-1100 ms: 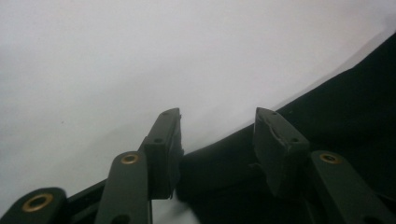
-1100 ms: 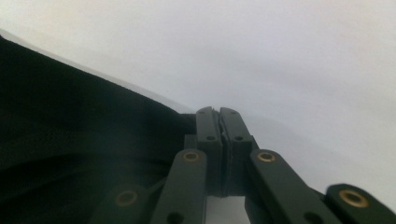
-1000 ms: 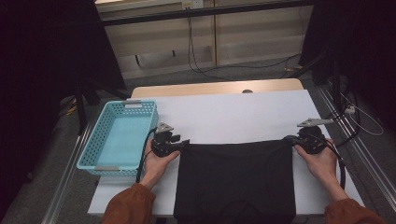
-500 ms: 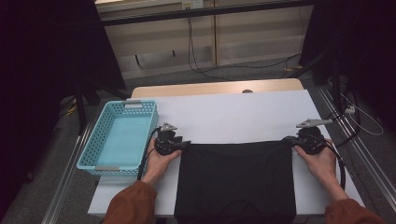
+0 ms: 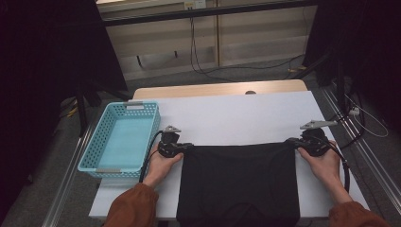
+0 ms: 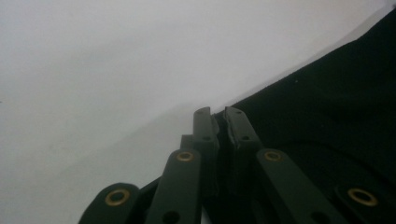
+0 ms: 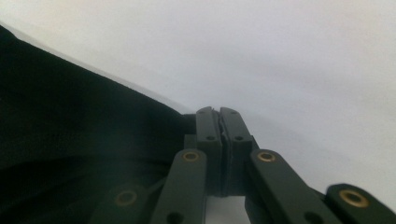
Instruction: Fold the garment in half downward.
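At the left of the high view a light blue basket (image 5: pixel 122 139) stood on the white table (image 5: pixel 236 113), near its left edge. Just to its right, left of centre, the left gripper (image 5: pixel 187 146) lay low on the table in the person's left hand (image 5: pixel 163 163), its jaws pressed together on the upper left corner of a black garment (image 5: pixel 239 184). In the left gripper view that gripper (image 6: pixel 219 119) showed dark cloth (image 6: pixel 327 116) pinched between the closed jaws. The garment lay flat across the lower middle of the frame, its top edge stretched straight between both grippers. At the right, the right gripper (image 5: pixel 294 143), held in the right hand (image 5: pixel 324 163), was clamped on the upper right corner; the right gripper view showed its jaws (image 7: pixel 219 116) shut on the cloth (image 7: pixel 70 116).
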Demonstrator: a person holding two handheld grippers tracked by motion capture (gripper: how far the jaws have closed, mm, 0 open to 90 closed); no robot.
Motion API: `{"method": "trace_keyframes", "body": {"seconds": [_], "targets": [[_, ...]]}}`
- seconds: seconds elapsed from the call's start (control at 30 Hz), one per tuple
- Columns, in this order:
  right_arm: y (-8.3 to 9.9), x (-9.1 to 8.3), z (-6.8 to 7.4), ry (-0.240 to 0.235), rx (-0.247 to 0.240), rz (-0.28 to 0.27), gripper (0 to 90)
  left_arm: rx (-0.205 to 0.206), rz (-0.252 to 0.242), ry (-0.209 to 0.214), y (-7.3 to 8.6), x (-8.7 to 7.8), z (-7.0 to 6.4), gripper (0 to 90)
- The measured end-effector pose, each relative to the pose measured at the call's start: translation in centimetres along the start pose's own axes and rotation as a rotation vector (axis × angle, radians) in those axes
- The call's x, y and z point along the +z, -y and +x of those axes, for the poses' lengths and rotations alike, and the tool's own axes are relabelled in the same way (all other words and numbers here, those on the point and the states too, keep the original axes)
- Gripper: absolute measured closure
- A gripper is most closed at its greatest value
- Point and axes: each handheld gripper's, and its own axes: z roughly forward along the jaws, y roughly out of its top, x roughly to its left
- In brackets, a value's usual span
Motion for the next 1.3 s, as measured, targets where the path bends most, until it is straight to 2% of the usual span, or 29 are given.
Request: {"method": "trace_keyframes", "body": {"seconds": [0.17, 0.27, 0.33, 0.43, 0.57, 0.6, 0.77, 1.3], "targets": [[-0.1, -0.3, -0.2, -0.007, 0.02, -0.011, 87.6, -0.004, -0.035, -0.008, -0.3, -0.4, -0.2, 84.9], [-0.2, -0.3, -0.2, -0.006, 0.016, -0.016, 87.6, -0.013, -0.066, -0.011, -0.6, -0.8, -0.1, 85.0], [-0.3, -0.4, -0.2, -0.006, 0.011, -0.018, 87.6, -0.019, -0.077, -0.019, -1.0, -0.9, 0.0, 85.1], [-0.6, -0.4, -0.3, 0.0, 0.018, -0.031, 87.6, -0.026, -0.086, -0.006, -1.7, -1.0, 0.2, 85.2], [-1.0, -0.8, -0.4, 0.008, 0.016, -0.051, 87.6, -0.017, -0.114, -0.012, -2.4, -1.2, 0.0, 85.3], [-1.1, -0.9, -0.5, 0.01, 0.02, -0.059, 87.6, -0.026, -0.126, -0.011, -2.6, -1.2, 0.0, 85.3], [-1.7, -1.3, -1.0, 0.024, 0.033, -0.088, 87.6, -0.029, -0.142, -0.018, -3.3, -1.2, 0.0, 85.3], [-2.4, -1.2, -1.4, 0.033, 0.043, -0.116, 87.6, -0.022, -0.175, -0.049, -4.6, -1.1, -0.2, 85.3]]}}
